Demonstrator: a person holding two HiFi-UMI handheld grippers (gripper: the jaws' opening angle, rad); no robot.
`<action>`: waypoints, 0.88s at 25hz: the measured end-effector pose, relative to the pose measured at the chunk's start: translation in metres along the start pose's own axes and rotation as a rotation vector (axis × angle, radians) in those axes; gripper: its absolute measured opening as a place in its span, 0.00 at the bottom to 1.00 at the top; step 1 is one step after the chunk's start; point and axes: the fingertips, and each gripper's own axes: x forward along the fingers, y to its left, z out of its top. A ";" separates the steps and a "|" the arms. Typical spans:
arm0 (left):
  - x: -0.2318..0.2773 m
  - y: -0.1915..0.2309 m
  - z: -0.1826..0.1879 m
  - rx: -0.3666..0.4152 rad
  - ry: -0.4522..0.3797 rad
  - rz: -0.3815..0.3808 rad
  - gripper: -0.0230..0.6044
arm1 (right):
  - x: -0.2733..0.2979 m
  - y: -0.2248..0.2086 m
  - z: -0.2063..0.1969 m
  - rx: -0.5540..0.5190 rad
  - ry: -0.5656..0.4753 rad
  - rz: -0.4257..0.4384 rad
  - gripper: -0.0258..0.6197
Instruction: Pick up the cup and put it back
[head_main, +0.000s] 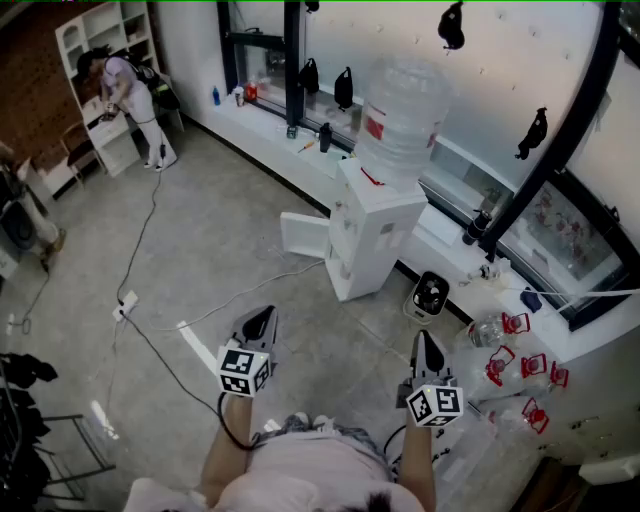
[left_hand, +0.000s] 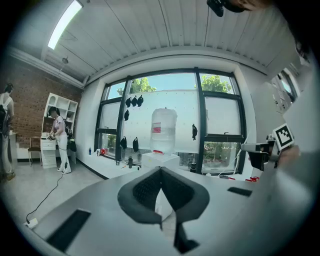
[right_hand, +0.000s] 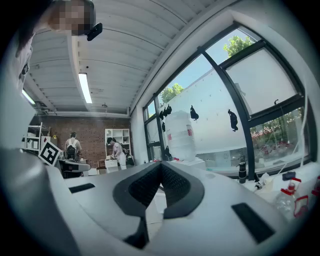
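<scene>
Quick rundown: 2 grippers, both held out level over the floor (head_main: 220, 250), side by side and well apart. The left gripper (head_main: 260, 322) has its jaws pressed right together with nothing in them, and its own view shows the same (left_hand: 161, 172). The right gripper (head_main: 427, 345) is also closed up tight and empty (right_hand: 160, 167).

Ahead of them stands 1 white water dispenser (head_main: 375, 235) with its lower door swung open and 1 big clear bottle (head_main: 400, 115) on top. The bottle has 1 red label (head_main: 375, 127), but the print is too small to read. No other writing is legible either.

I count 4 clear black shapes (head_main: 451, 25) hanging on the window in the head view. There's 1 small fan (head_main: 430, 296) on the floor just right of the dispenser, plus a pile of clear jugs with red handles (head_main: 490, 328) that's too jumbled to count. 2 other people are in the room: 1 at the white shelf (head_main: 120, 85) and 1 with a backpack (right_hand: 73, 146).

The cup: honestly can't make it out in any view, so I can't say where it sits relative to either gripper.
</scene>
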 end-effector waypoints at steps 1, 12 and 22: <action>0.000 0.001 0.000 0.000 -0.001 -0.001 0.08 | 0.000 0.002 0.000 0.000 0.002 0.000 0.06; 0.003 0.006 -0.001 -0.006 0.010 0.002 0.08 | 0.009 0.007 0.000 0.015 0.009 0.011 0.06; 0.005 0.006 -0.006 -0.010 0.025 -0.008 0.08 | 0.007 0.008 -0.003 0.029 0.017 0.001 0.06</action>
